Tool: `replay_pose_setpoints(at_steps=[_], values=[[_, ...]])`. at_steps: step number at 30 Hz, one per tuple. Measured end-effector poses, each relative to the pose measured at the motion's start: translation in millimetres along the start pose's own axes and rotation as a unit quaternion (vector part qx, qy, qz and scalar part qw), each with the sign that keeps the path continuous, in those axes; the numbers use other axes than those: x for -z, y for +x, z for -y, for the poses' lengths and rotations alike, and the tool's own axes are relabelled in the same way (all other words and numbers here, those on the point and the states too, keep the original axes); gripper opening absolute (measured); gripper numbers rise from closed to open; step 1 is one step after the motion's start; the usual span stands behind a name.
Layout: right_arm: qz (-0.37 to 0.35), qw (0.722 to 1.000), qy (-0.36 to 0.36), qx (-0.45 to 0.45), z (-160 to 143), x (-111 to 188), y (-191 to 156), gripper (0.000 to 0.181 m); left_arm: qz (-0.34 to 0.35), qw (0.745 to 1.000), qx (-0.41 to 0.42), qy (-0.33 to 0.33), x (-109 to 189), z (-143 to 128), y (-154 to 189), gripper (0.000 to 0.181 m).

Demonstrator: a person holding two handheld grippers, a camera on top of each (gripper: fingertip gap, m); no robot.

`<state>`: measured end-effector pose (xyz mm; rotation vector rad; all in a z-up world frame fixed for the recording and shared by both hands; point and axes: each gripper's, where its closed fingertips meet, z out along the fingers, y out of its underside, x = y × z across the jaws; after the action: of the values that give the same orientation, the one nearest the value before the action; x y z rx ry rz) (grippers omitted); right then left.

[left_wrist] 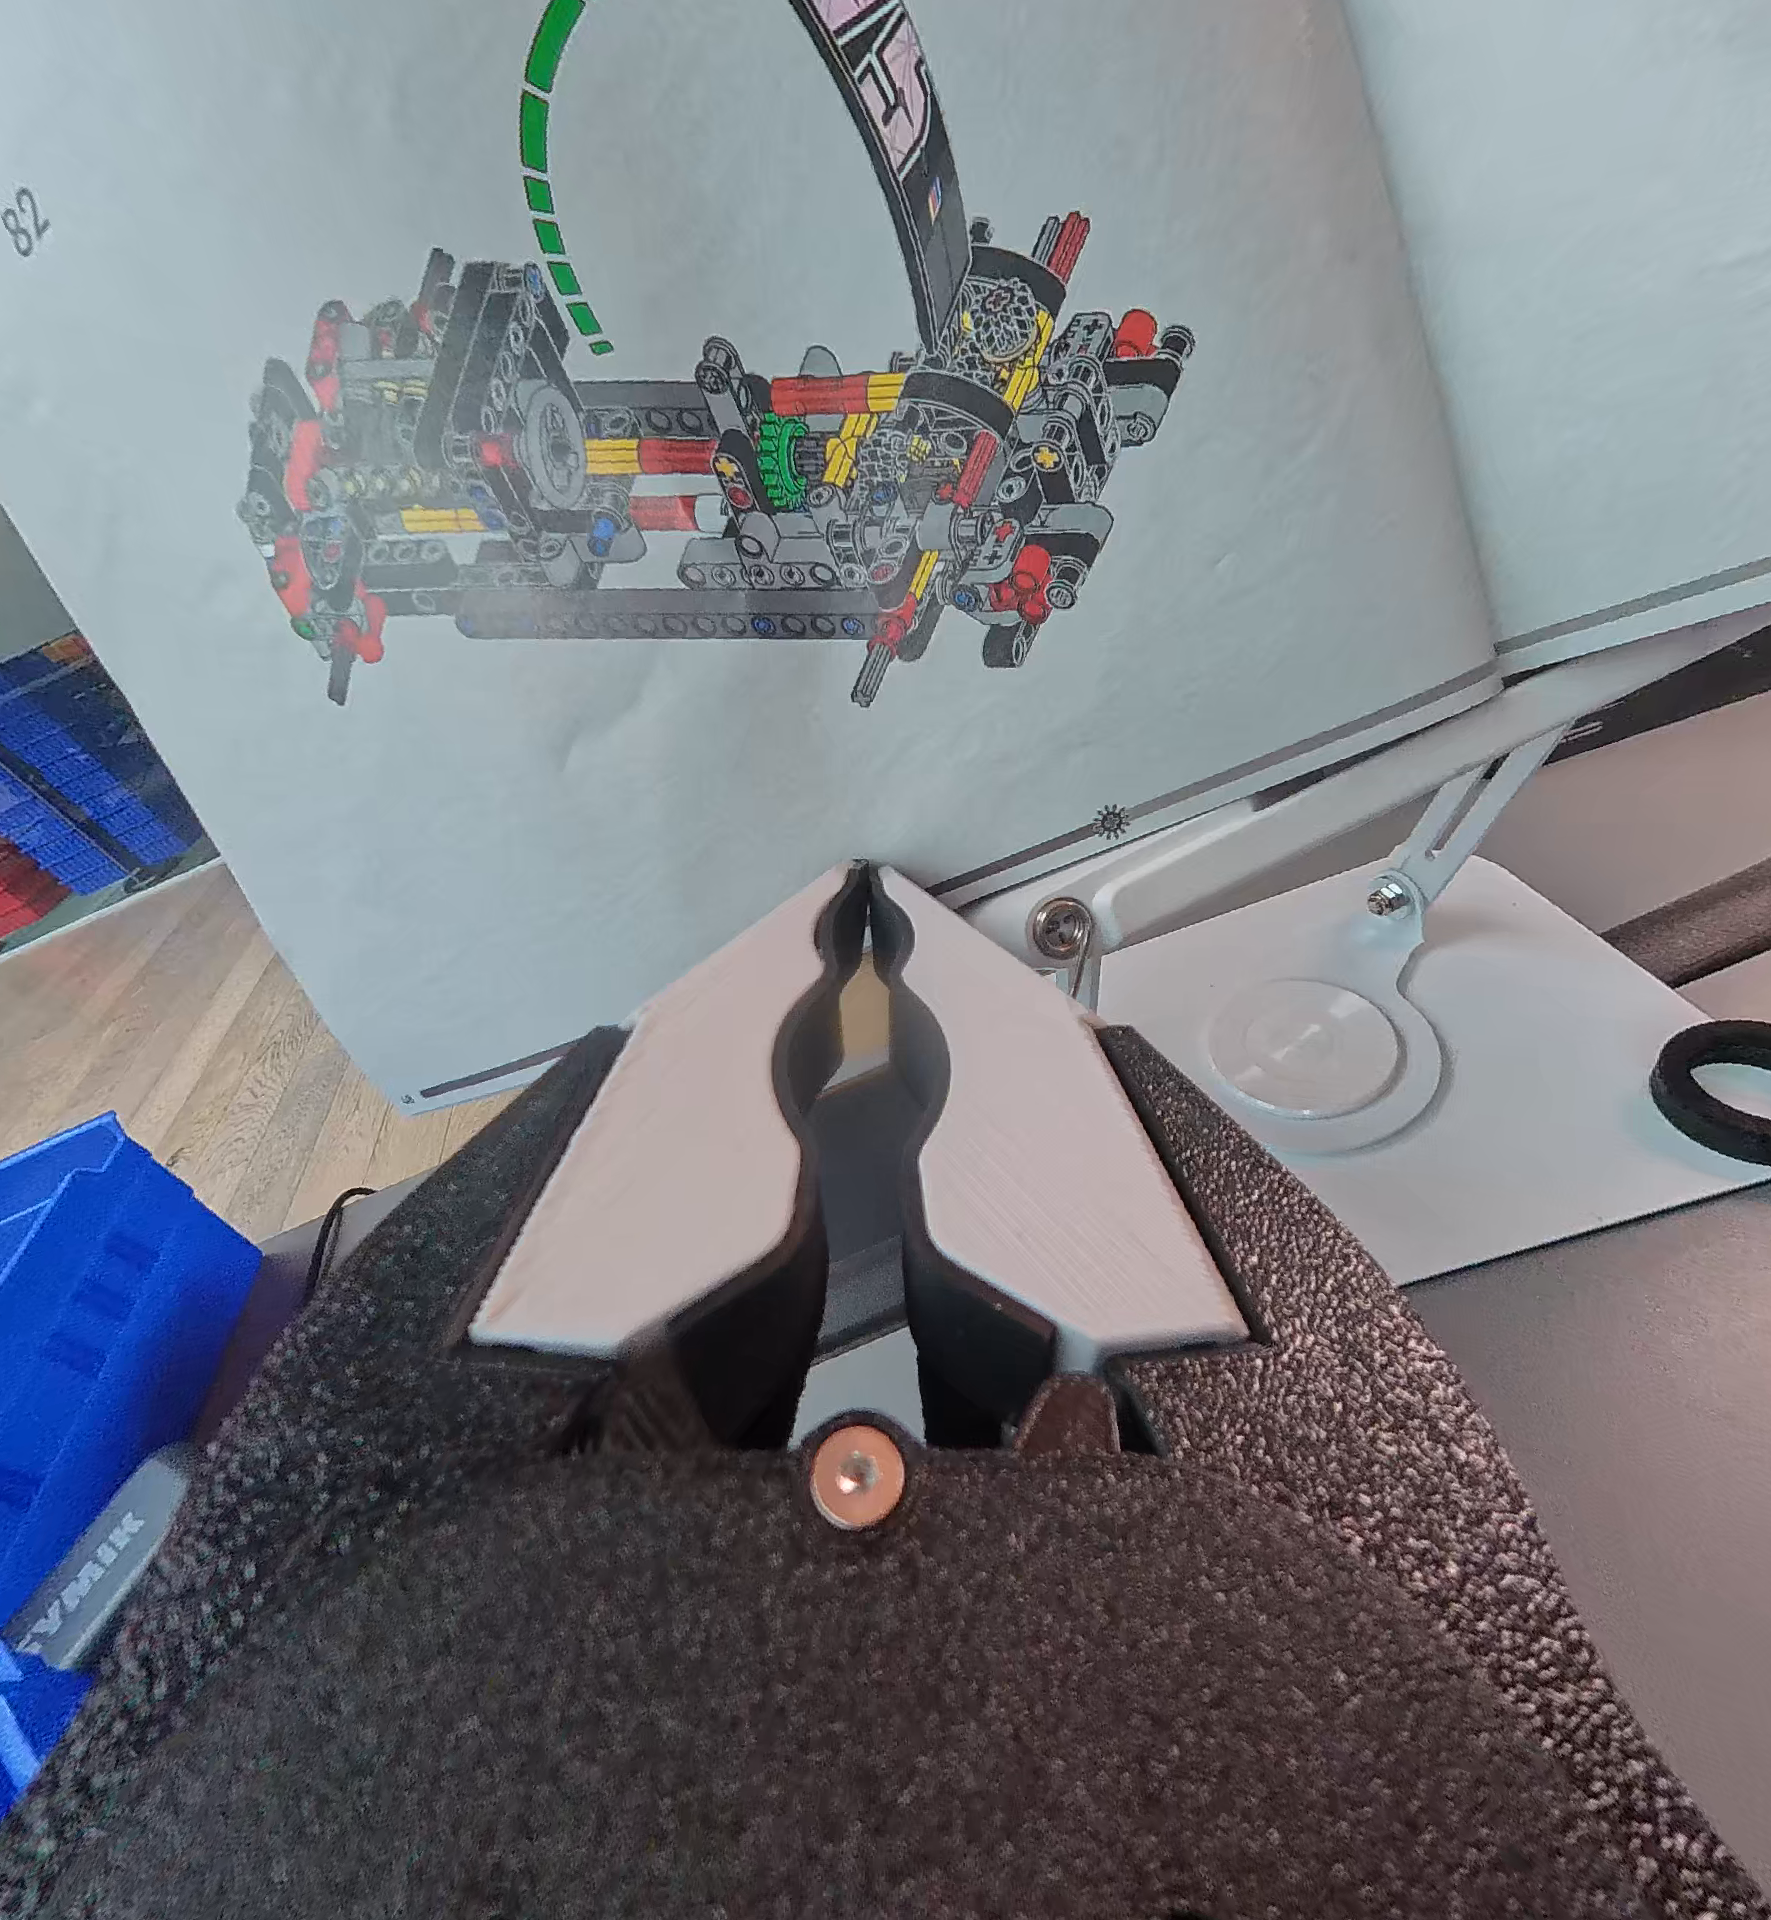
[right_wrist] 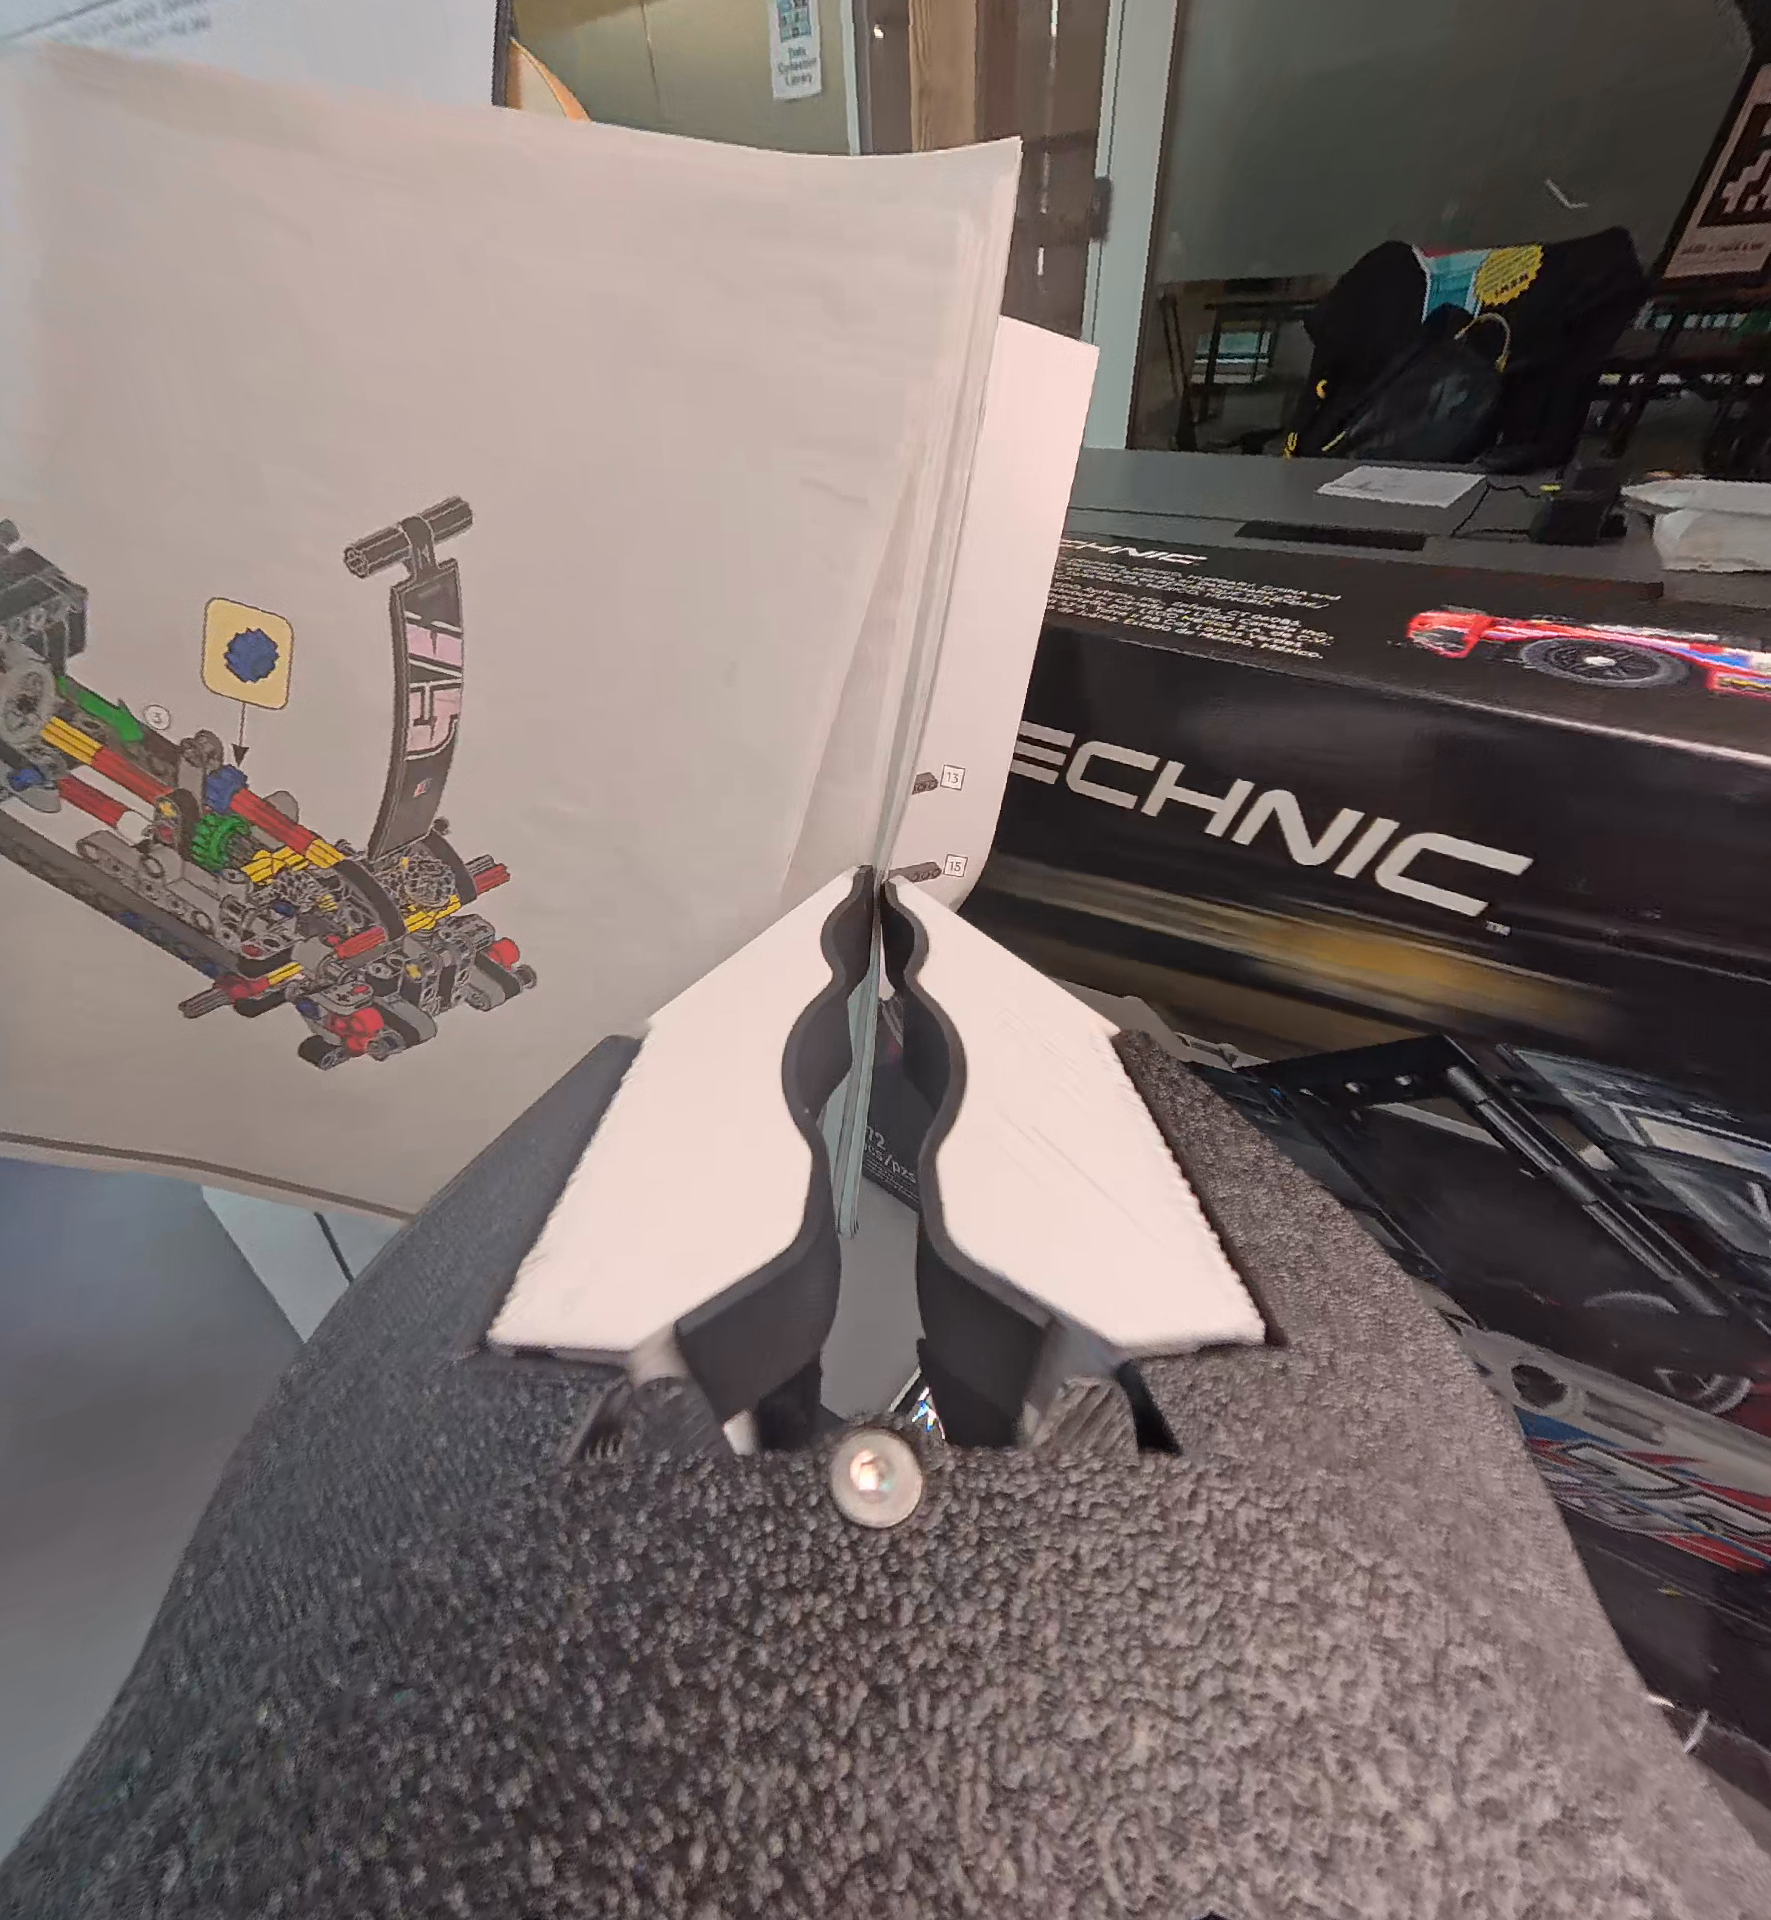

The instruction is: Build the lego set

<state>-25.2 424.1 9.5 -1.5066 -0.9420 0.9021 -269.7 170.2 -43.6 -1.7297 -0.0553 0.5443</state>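
Observation:
The open instruction booklet stands on a white stand and shows a drawing of the partly built model. My left gripper is shut, with its tips at the lower edge of the left page. I cannot tell whether it pinches the paper. My right gripper is shut on the edge of a booklet page, which runs edge-on between its fingers and stands lifted off the stack. The facing page fills the left of the right wrist view. No loose bricks are in view.
A black rubber ring lies on the grey table right of the stand. A blue parts bin is at the lower left. The black Lego set box lies behind and right of the booklet. The gap from one gripper's tips to the other's is roughly 35 cm.

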Motion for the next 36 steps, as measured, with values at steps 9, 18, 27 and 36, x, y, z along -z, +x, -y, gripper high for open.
replay_pose_setpoints(at_steps=[9, 18, 27, 36], values=[[0.053, 0.994, 0.006, -0.094, -24.6, -1.8, -9.3, 0.019, 0.012, 1.000, -0.002, -0.009, 2.5, -1.6, -3.1, 0.000], [0.151, 0.975, 0.028, -0.161, -26.6, 13.4, -25.6, 0.050, -0.048, 0.996, -0.018, 0.069, 19.2, 55.0, 46.3, 0.000], [0.221, 0.960, 0.023, -0.169, -28.0, 28.8, -42.3, 0.064, -0.140, 0.976, -0.136, 0.102, 9.7, 76.5, 124.9, 0.000], [0.267, 0.935, 0.070, -0.223, -19.2, 35.2, -32.7, 0.080, -0.109, 0.975, -0.190, 0.035, -15.0, 72.4, 130.7, 0.000]])
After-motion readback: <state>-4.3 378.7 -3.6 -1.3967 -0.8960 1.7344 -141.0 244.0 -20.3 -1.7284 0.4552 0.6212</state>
